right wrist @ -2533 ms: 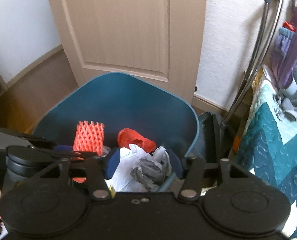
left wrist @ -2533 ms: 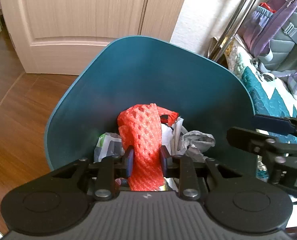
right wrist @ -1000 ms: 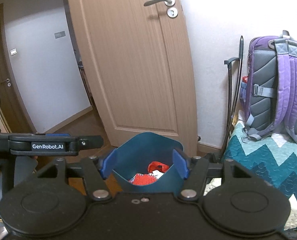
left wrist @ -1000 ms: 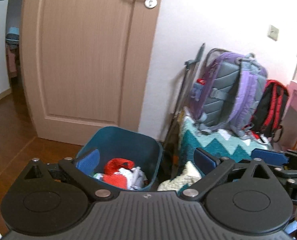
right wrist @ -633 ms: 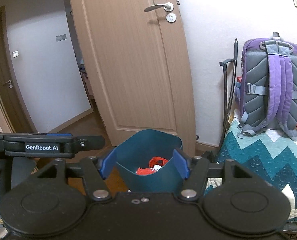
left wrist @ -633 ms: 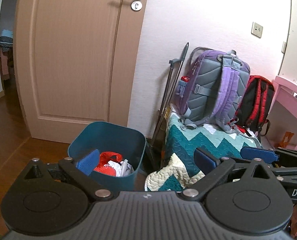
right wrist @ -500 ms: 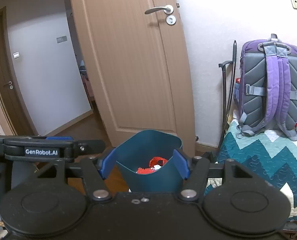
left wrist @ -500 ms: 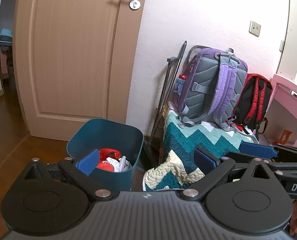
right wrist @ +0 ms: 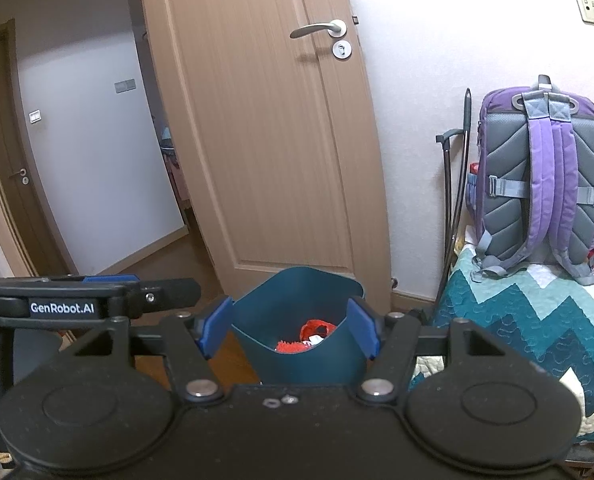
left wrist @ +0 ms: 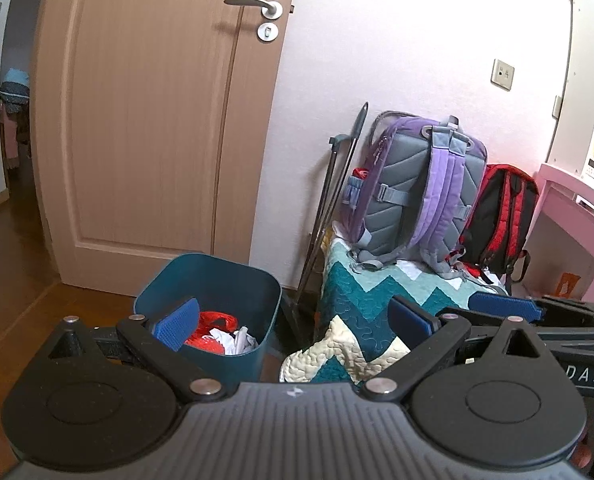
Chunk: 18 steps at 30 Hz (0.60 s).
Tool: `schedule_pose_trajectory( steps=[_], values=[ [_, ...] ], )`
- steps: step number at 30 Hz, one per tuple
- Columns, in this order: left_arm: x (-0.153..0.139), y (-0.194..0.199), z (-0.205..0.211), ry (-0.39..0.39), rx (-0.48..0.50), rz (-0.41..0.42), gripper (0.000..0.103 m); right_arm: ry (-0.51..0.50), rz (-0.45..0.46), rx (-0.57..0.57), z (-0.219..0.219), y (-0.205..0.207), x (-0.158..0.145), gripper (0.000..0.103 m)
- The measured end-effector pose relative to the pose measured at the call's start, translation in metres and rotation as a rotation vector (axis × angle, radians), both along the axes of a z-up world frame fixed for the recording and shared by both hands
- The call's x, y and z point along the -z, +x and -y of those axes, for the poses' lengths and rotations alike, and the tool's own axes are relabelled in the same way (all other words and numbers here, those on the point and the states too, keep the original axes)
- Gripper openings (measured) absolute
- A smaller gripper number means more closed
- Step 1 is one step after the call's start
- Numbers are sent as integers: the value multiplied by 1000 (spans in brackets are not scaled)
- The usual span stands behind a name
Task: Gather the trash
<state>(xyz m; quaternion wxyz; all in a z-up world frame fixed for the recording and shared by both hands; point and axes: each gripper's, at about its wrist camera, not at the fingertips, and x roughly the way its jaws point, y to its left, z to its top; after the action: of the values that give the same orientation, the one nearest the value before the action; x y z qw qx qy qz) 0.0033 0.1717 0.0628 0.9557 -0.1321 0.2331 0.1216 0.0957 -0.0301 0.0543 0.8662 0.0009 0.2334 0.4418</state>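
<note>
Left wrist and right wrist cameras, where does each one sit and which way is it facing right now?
Left wrist: on the left gripper, looking forward and down at the bin, quilt and backpack; own open fingers show, the right gripper at right.
Right wrist: on the right gripper, facing the bin and door; own open fingers show, the left gripper at left.
Shared: bin, door, quilt, backpack.

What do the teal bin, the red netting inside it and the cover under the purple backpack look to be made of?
Teal bin: likely moulded plastic, going by its smooth matte walls and thin rounded rim.
Red netting: probably foam mesh fruit sleeve, given its open-weave pattern, though it shows small here.
Cover: quilted fabric, with stitched swirls and pieced zigzag panels, draping softly at the corner under the purple backpack.
</note>
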Motion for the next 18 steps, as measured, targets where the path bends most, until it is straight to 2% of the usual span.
schedule_pose_trajectory(
  steps=[6,18],
  values=[
    [1,-3,8,19,-10,-8,101,6,9,-1,4,-4,-3,64],
    [4,-5,6,-23,-9,-19,101,16,-1,-1,8,-5,-3,64]
  ],
)
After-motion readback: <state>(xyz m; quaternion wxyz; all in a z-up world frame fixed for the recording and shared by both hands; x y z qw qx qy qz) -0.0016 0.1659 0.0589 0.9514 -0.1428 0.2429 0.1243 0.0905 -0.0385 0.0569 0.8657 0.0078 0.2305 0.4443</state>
